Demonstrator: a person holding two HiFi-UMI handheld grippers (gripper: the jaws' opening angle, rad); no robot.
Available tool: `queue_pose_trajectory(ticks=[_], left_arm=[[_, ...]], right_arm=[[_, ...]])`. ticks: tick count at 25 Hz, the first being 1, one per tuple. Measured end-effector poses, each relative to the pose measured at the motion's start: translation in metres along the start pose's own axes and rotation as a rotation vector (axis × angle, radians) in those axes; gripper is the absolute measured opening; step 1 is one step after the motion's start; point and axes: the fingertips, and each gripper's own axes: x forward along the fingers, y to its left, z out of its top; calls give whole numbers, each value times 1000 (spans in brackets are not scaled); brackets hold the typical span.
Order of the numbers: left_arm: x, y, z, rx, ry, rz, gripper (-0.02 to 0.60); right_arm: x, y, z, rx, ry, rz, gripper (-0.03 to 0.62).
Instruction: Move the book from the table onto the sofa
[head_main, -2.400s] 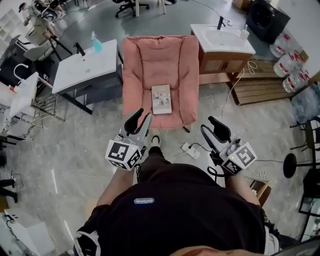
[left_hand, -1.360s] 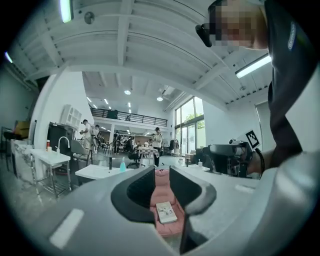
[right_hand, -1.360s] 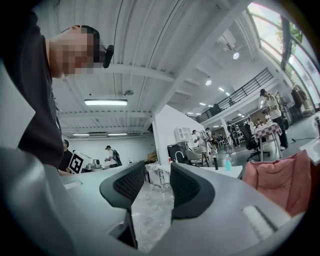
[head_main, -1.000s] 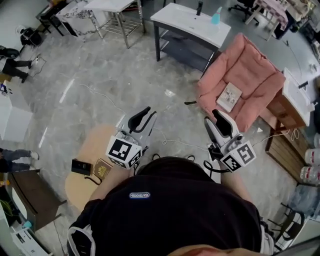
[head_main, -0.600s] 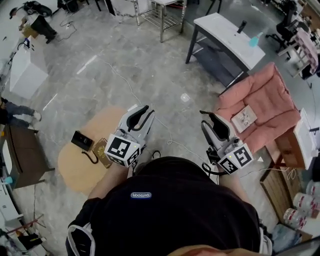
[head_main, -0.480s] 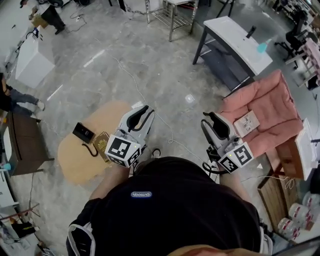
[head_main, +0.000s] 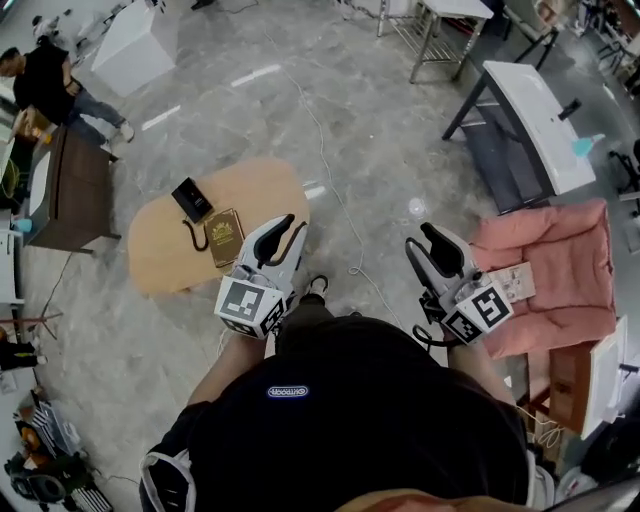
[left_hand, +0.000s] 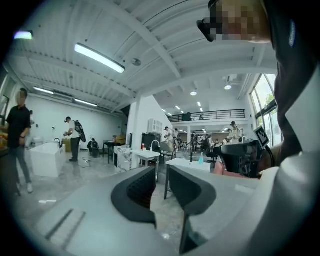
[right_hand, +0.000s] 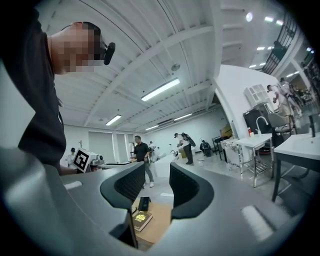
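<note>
A brown book (head_main: 224, 237) with a gold emblem lies on the oval wooden table (head_main: 165, 250), just left of my left gripper (head_main: 283, 226). The right gripper view also shows this book (right_hand: 141, 218), low between the jaws and far off. The pink sofa (head_main: 565, 270) sits at the right, with a pale booklet (head_main: 513, 283) lying on its seat. My right gripper (head_main: 418, 240) hovers between the table and the sofa. Both grippers stand open and hold nothing; the left gripper (left_hand: 160, 185) and the right gripper (right_hand: 152, 187) point level across the room.
A black device (head_main: 191, 198) with a cable lies beside the book. A white sink table (head_main: 530, 100) stands behind the sofa, a dark wooden desk (head_main: 70, 185) at the left, with a person (head_main: 50, 80) near it. A cable (head_main: 330, 190) runs over the floor.
The head view has swung round to the left: the wooden table with the book came in and moved toward the middle, the sofa slid to the right edge. Both grippers stayed empty before the body.
</note>
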Motion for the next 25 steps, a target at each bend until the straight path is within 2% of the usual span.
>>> queue_pose_trajectory(ticks=[7,16,20,25], left_arm=[[-73,31,-21,-50,9,253,89],[-166,91,-46,-68,-3,485,89],[-197,126,-67,-91,15,544,89],[-218,173,-89,-93,41,549,89]], right_arm=[[44,46,-26,-5,88,225,184],[102,105,-49,1,127,377,184],[134,129,-64,-3,155,402,184],[177,146,-93,-24,208,387,183]])
